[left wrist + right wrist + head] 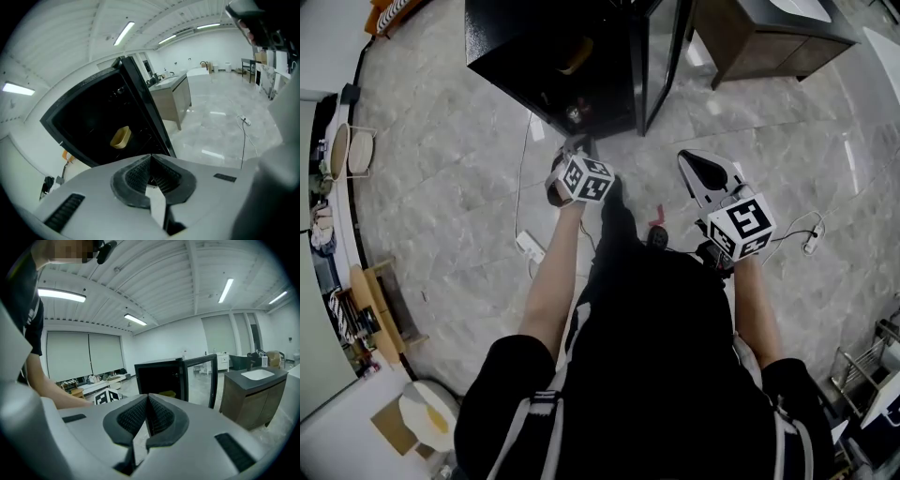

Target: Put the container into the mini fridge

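The black mini fridge (553, 56) stands on the floor ahead with its glass door (661, 66) swung open to the right. A yellow container (577, 56) sits inside it, and shows in the left gripper view (120, 137) on a shelf in the dark interior. My left gripper (574, 148) hangs just in front of the fridge opening, its jaws shut with nothing between them (151, 157). Further back and to the right, my right gripper (698, 167) is shut and empty too (148, 397). It looks at the fridge (159, 376) from a distance.
A dark wooden sink cabinet (769, 37) stands right of the fridge door. Power strips (530, 247) and cables (811, 239) lie on the marble floor, and a small red thing (657, 217) lies near my feet. Low shelves (366, 300) line the left wall.
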A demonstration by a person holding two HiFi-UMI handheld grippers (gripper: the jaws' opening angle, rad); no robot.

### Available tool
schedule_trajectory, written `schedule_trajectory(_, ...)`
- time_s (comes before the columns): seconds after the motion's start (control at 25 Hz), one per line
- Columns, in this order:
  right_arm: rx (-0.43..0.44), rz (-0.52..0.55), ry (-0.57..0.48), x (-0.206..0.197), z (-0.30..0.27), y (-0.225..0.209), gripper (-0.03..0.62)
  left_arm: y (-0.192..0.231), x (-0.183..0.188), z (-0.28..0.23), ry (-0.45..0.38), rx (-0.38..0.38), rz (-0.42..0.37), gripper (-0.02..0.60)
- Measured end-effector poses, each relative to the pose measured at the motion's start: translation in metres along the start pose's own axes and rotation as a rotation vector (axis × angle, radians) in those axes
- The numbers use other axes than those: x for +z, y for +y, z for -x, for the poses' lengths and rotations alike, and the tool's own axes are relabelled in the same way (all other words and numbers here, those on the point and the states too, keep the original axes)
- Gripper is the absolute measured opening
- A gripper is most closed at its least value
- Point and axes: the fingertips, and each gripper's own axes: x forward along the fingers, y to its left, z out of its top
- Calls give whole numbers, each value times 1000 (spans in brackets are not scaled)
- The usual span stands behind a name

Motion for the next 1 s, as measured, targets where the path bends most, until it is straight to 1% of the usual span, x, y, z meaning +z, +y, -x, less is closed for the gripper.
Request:
schedule_trajectory(0.12,38,21,6,-5,17,4,18,-19,0,40,-32,13,59,34)
schedule_trajectory(0.2,52,38,-1,-3,27,5,18,-30,8,68,-80,9,99,34)
schedule_trajectory(0.36,61,43,-35,5,44,12,18,-40,32,129,-225,2,154,34)
schedule_trajectory(0.48,63,56,-53,11,57,19,18,-45,59,174,-346,-44,224,34)
schedule_trajectory(0.6,68,76,-60,16,68,25,18,-43,84,214,-449,-66,245,34)
schedule_trajectory(0.68,72,83,-57,16,73,30,18,-42,94,236,-500,-88,264,34)
schedule_trajectory(0.8,74,89,-46,14,76,39,18,-41,98,259,-547,-137,308,34)
schedule_trajectory(0.92,66,74,-45,11,74,47,18,-39,95,275,-575,-133,300,32)
schedule_trajectory(1.0,54,47,-47,6,71,53,18,-36,84,282,-575,-138,323,34)
